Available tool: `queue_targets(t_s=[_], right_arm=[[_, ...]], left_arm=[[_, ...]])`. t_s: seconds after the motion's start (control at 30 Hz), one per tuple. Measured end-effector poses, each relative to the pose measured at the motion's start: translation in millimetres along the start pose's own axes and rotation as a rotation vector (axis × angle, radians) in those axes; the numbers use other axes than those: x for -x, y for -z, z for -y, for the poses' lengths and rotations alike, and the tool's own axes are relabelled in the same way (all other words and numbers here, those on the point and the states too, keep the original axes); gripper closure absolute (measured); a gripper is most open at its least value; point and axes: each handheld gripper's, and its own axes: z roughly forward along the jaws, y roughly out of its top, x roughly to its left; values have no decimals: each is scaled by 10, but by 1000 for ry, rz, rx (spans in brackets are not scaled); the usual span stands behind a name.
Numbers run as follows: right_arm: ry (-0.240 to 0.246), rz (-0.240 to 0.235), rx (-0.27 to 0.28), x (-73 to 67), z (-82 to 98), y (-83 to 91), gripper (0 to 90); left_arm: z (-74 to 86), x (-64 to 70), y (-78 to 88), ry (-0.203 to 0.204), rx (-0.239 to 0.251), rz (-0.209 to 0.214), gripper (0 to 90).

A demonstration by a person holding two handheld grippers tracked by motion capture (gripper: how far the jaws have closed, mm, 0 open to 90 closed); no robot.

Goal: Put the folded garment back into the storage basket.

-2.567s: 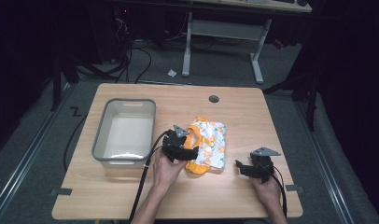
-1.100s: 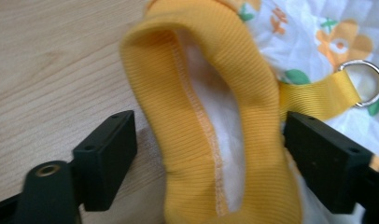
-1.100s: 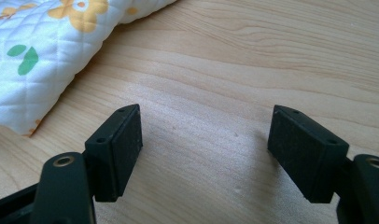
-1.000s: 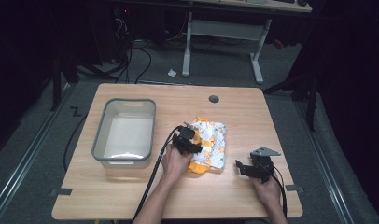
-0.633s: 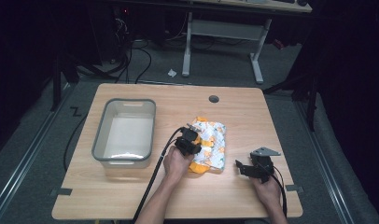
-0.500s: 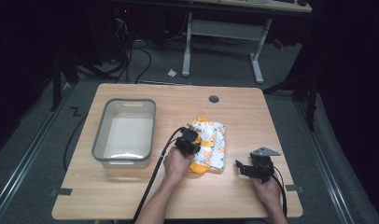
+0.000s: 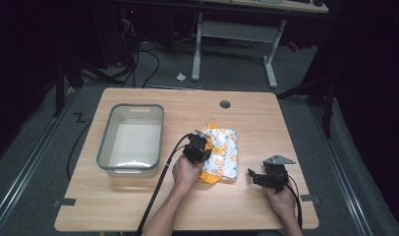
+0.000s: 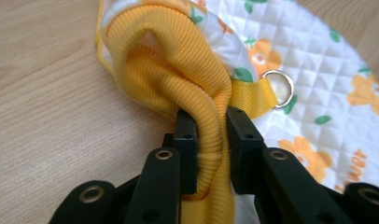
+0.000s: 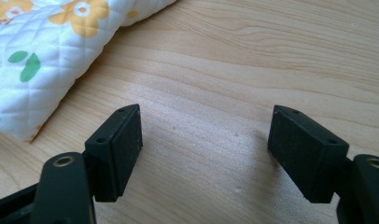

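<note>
A quilted white cloth with orange flowers [image 7: 222,153] lies folded at the middle of the wooden table [image 7: 138,206]. Its yellow ribbed trim [image 8: 178,60] bunches up in the left gripper view, beside a metal ring [image 8: 281,88] on a yellow strap. My left gripper [image 7: 197,147] [image 8: 211,140] is shut on that yellow ribbed trim at the cloth's left edge. My right gripper [image 7: 266,176] [image 9: 206,144] rests low over bare wood to the right of the cloth, open, with nothing between its jaws. The cloth's corner [image 9: 47,60] lies just ahead and left of it.
A grey plastic tub [image 7: 131,140] stands left of the cloth, close to my left hand. A round cable hole [image 7: 225,104] sits near the table's far edge. Desk legs and cables lie on the floor beyond.
My left gripper has slid right onto the cloth's left edge and closed on the yellow trim. The right gripper has stayed where it was.
</note>
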Motion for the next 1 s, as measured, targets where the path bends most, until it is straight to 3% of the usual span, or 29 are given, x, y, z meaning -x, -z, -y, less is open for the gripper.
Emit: queue_targets(t_s=[0.6,1.0], right_arm=[[2,-1,0,0,0,0,264],[1,-1,0,-1,0,0,264]], left_arm=[[-78,53,439,10,111,96,769],[-91,-8,647,15,158,121,783]])
